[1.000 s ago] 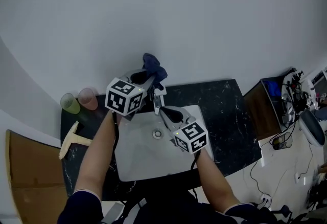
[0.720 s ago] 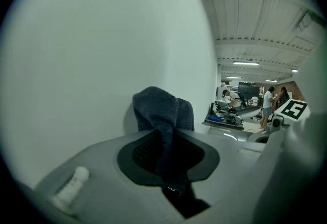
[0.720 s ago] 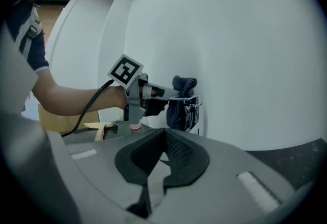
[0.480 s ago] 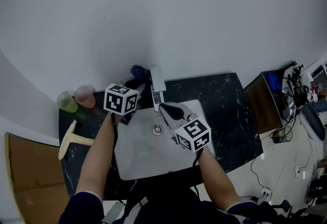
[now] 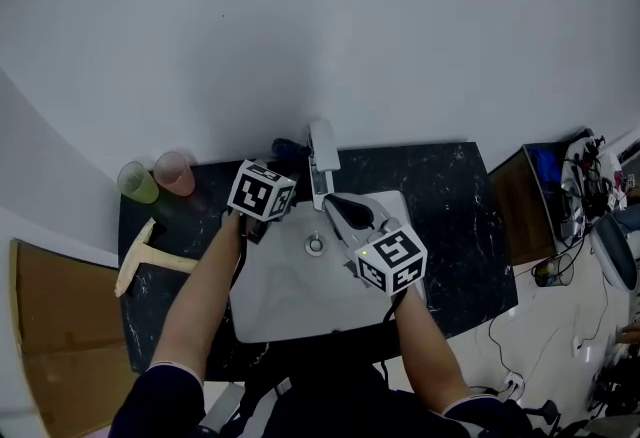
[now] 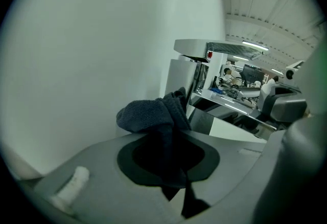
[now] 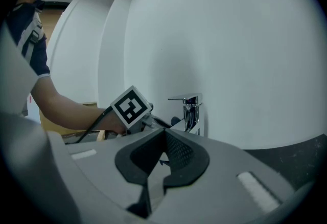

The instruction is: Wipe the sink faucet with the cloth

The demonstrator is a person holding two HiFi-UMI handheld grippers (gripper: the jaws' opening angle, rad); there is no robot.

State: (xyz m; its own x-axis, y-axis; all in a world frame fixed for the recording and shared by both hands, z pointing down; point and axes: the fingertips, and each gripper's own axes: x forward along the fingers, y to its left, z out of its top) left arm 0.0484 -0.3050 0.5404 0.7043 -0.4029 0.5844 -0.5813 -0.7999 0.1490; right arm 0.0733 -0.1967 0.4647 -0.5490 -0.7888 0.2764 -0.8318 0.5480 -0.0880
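Note:
The chrome faucet (image 5: 322, 162) stands at the back of the white sink (image 5: 290, 291). My left gripper (image 5: 283, 166) is shut on a dark blue cloth (image 5: 286, 148), low down at the faucet's left side. In the left gripper view the cloth (image 6: 156, 115) bunches between the jaws right beside the faucet body (image 6: 204, 72). My right gripper (image 5: 338, 209) hangs shut and empty over the basin, just in front of the faucet (image 7: 189, 110); its own view also catches the left gripper's marker cube (image 7: 132, 106).
A green cup (image 5: 137, 182) and a pink cup (image 5: 174, 171) stand on the black marble counter (image 5: 440, 216) at the back left. A wooden squeegee (image 5: 145, 258) lies left of the sink. The drain (image 5: 315, 245) sits mid-basin. White wall lies directly behind.
My left gripper has come down with the cloth from above the faucet's top to low beside its left side. The right gripper has stayed in place.

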